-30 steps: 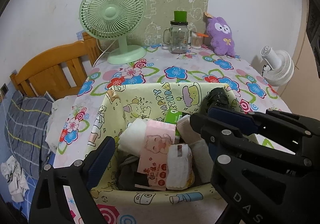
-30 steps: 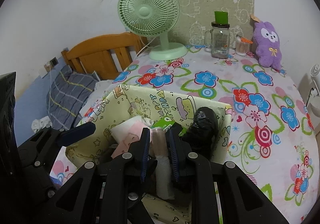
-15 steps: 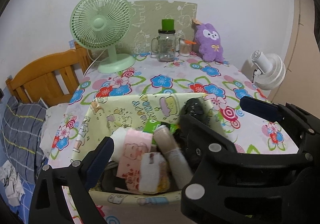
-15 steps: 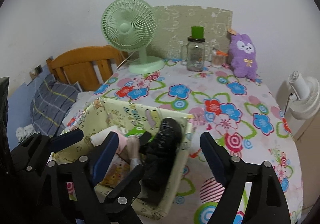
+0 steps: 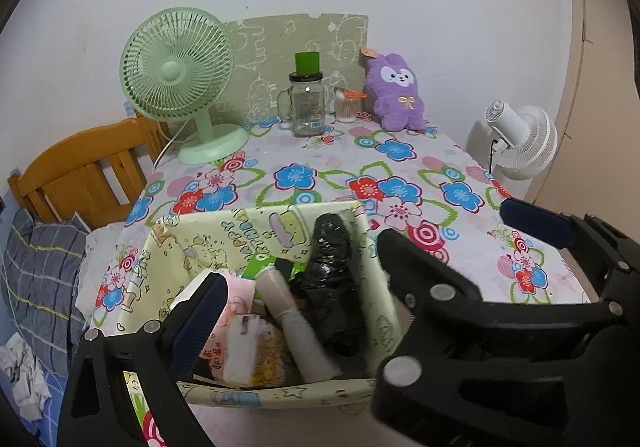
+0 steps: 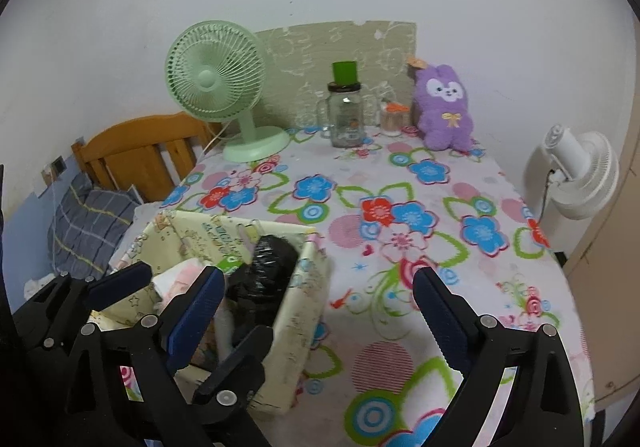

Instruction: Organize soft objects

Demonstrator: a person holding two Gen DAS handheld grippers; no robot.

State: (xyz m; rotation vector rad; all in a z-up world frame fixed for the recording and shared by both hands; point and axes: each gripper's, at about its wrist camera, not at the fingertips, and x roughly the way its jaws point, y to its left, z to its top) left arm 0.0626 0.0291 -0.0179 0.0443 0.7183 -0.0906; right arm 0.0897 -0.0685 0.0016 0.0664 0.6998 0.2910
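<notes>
The soft things are sitting in the fabric bin (image 5: 208, 243) at the near left corner of the counter (image 6: 440, 183): a black bundle (image 5: 334, 287) along the bin's right wall, a beige roll (image 5: 288, 311) leaning beside it, pink and white packets (image 5: 240, 331) to the left, and a green pack (image 5: 260, 265) poking up behind them.

The right hand-held gripper (image 6: 316, 307) is spreading its jaws, the last of the opening, and nothing is lying between them; its left finger is hanging over the bin's right half near the black bundle, while its right finger is out over bare cloth. The left hand-held gripper (image 5: 360, 255) is standing spread wide too, gripping nothing; one finger is hovering above the pink packets, and the other is reaching out past the bin's right side.

To my eye, a drop-off step is finishing: the beige roll is resting loose among the others, with both tools clear above the bin. Whether more loose soft things are waiting anywhere, I cannot tell from here; only a purple plush (image 6: 444, 107) is sitting far back by the wall, well apart from both tools, next to a jar (image 6: 346, 115) and a green fan (image 6: 216, 79).

The next move, I'd judge, is calling for lifting clear of the bin without snagging its floppy rim, then reaching for whatever is left, or nudging the leaning roll down so it is lying snug.
</notes>
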